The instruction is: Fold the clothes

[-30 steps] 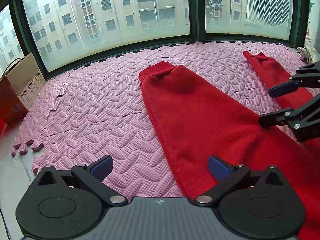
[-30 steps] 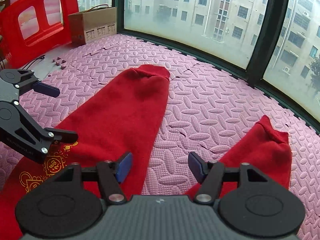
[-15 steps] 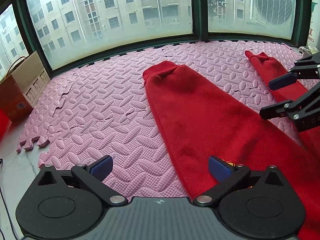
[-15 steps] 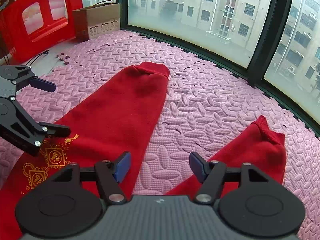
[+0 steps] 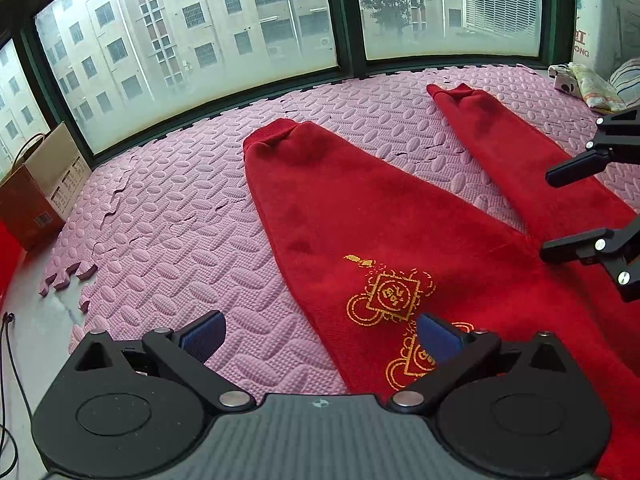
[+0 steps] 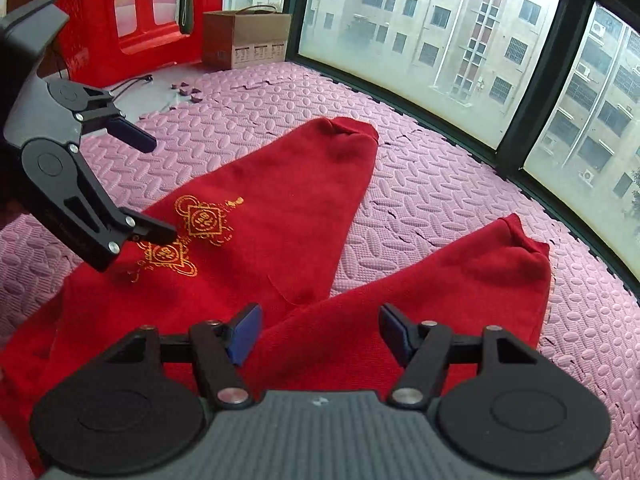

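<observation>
Red trousers (image 5: 360, 208) with gold embroidery (image 5: 394, 294) lie flat on the pink foam mat (image 5: 168, 224), legs spread toward the window. They also show in the right wrist view (image 6: 280, 216). My left gripper (image 5: 320, 338) is open and empty, above the left edge of the left leg near the embroidery. My right gripper (image 6: 320, 332) is open and empty, above the crotch where the legs meet. Each gripper shows in the other's view: the right gripper (image 5: 560, 216) at the right edge, the left gripper (image 6: 156, 188) at the left.
A cardboard box (image 5: 40, 188) stands at the mat's left edge by the window. A red plastic structure (image 6: 132, 28) stands behind it. Bare floor with a cable (image 5: 12, 360) lies left of the mat. Bundled cloth items (image 5: 588, 84) sit at the far right.
Both grippers have drawn back toward the waist of the trousers, so the gold embroidery has come into view. Both stay open and empty.
</observation>
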`<state>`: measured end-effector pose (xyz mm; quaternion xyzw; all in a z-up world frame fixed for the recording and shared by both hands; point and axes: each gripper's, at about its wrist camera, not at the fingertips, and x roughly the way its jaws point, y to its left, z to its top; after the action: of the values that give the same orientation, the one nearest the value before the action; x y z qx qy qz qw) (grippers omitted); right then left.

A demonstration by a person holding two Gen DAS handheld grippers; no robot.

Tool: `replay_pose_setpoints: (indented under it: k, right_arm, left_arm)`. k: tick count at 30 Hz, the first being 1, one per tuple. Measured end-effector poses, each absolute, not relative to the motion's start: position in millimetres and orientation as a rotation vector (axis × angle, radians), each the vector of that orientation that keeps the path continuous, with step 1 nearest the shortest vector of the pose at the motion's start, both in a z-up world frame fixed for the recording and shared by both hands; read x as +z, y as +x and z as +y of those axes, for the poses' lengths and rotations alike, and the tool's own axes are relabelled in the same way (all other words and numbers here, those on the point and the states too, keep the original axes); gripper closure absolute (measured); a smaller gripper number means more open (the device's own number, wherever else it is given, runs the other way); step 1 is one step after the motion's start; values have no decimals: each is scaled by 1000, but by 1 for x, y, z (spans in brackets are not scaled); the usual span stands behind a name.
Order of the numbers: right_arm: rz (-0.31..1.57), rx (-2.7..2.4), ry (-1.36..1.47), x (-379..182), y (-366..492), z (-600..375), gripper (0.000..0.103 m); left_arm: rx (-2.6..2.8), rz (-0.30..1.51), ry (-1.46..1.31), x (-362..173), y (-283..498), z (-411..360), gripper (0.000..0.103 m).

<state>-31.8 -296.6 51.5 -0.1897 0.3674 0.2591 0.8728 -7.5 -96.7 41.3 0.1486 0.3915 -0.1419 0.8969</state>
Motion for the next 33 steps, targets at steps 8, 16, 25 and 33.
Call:
replay_pose_setpoints:
  k: [8, 16, 25, 33]
  right_arm:
    - [833, 531, -405, 29, -66, -299, 36]
    - [766, 527, -295, 50, -90, -305, 36]
    - [834, 479, -247, 32, -102, -316, 35]
    - [832, 399, -163, 39, -129, -355, 35]
  left_arm:
    - [-328, 808, 369, 29, -55, -109, 0]
    - [-293, 787, 347, 37, -63, -102, 0]
    - [-274, 787, 371, 29, -71, -96, 0]
    - [-259, 787, 307, 39, -81, -90, 0]
